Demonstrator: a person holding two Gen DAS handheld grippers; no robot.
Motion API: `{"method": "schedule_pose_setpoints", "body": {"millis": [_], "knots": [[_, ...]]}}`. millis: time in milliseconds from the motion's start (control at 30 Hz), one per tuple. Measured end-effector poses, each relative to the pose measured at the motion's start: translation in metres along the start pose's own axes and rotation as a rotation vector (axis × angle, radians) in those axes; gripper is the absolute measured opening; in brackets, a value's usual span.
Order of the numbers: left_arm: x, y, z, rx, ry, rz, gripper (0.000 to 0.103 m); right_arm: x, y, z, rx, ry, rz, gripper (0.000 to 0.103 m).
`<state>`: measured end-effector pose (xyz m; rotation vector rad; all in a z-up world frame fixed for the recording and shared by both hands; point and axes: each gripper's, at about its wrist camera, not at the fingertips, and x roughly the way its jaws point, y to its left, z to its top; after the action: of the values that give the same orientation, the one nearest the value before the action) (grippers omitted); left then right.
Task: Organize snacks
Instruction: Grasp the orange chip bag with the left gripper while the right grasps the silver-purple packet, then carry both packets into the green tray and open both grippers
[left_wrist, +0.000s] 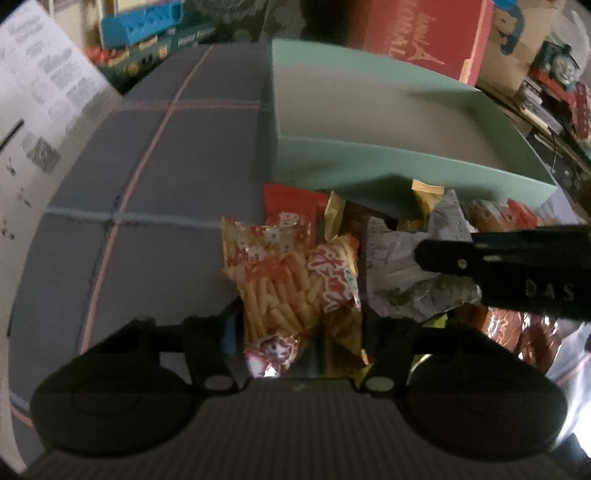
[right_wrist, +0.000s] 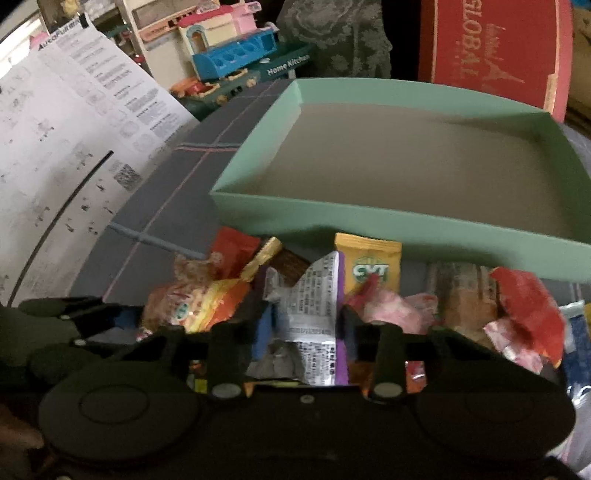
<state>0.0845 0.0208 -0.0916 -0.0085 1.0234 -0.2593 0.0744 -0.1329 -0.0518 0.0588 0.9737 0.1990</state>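
Observation:
A pile of snack packets lies in front of an empty mint-green tray (left_wrist: 369, 162) (right_wrist: 369, 218). My left gripper (left_wrist: 301, 332) is closed on an orange packet of stick snacks (left_wrist: 277, 288). My right gripper (right_wrist: 304, 325) is closed on a silver and purple packet (right_wrist: 314, 306); it shows in the left wrist view (left_wrist: 454, 264) as a black arm holding that crumpled silver packet (left_wrist: 399, 266). A yellow CVT packet (right_wrist: 369, 266), red packets (right_wrist: 528, 310) and a pink one (right_wrist: 384, 306) lie around.
The tray and snacks sit on a grey surface with pink lines (left_wrist: 159, 177). A white instruction sheet (right_wrist: 55, 155) is at the left. Toy boxes (right_wrist: 229, 62) and a red box (right_wrist: 495, 55) stand behind.

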Motion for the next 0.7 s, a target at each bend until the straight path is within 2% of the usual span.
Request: {"method": "schedule_pose_setpoints", "body": {"millis": [167,400,567,700], "knots": [[-0.019,0.000,-0.006,-0.001,-0.035,0.004,0.053,-0.011,-0.002,0.000,0.015,-0.018,0.022,0.029],[-0.054,0.010,-0.005,-0.031,-0.075,-0.028,0.053,-0.038,-0.016,0.001,0.078,-0.053,0.065,0.027],[-0.077,0.015,0.014,-0.037,-0.131,-0.030,0.053,-0.065,-0.026,0.009,0.104,-0.115,0.085,0.027],[-0.084,0.008,0.045,0.004,-0.168,-0.027,0.053,-0.083,-0.040,0.026,0.117,-0.169,0.081,0.027]]}}
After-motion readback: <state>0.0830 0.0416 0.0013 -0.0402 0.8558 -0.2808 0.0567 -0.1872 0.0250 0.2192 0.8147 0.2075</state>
